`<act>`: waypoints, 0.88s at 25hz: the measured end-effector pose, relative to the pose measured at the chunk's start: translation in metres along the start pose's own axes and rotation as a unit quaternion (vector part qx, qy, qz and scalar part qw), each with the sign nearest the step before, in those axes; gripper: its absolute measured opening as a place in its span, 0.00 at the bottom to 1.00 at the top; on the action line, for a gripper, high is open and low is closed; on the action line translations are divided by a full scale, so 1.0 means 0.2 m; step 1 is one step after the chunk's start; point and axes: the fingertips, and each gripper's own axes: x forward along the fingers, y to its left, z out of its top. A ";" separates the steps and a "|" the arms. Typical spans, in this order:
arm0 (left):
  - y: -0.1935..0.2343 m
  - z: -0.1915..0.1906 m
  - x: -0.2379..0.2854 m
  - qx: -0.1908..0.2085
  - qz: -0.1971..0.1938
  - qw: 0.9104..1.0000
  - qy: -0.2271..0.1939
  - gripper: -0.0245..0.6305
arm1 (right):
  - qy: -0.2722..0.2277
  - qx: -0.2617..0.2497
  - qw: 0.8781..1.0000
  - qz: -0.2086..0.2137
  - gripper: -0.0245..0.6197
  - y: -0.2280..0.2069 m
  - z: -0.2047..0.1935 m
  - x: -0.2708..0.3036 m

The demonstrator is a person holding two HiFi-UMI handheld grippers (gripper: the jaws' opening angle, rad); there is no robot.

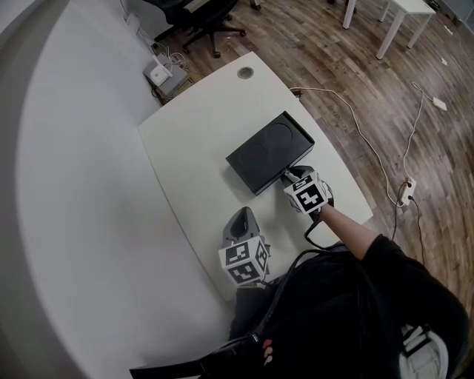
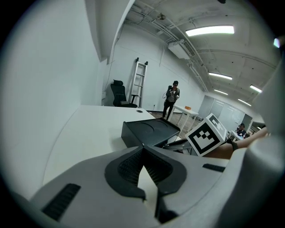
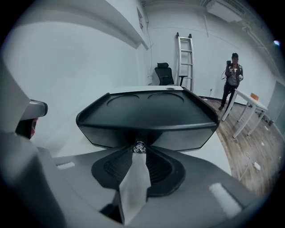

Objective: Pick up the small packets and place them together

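A white small packet is pinched between the jaws of my right gripper, and its crimped end shows at the tips. That gripper is at the near corner of a black box, whose front wall rises just past the tips. My left gripper is over the white table near its front edge. Its tips meet. A pale flat shape lies in the gap behind them, and I cannot tell whether it is a packet or the table.
The black box lies mid-table, and a round cable hole is at the far end. The wall runs along the table's left side. An office chair, floor cables and a standing person are beyond the table.
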 end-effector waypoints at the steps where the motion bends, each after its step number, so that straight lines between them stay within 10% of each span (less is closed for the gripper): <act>1: -0.01 0.00 0.02 0.001 -0.005 1.000 0.002 0.04 | -0.001 0.001 1.000 -0.007 0.16 -0.01 0.00 0.00; 22: -0.04 0.01 0.33 0.052 -0.025 0.997 0.051 0.04 | 0.006 -0.031 0.999 -0.014 0.14 -0.01 -0.01 0.00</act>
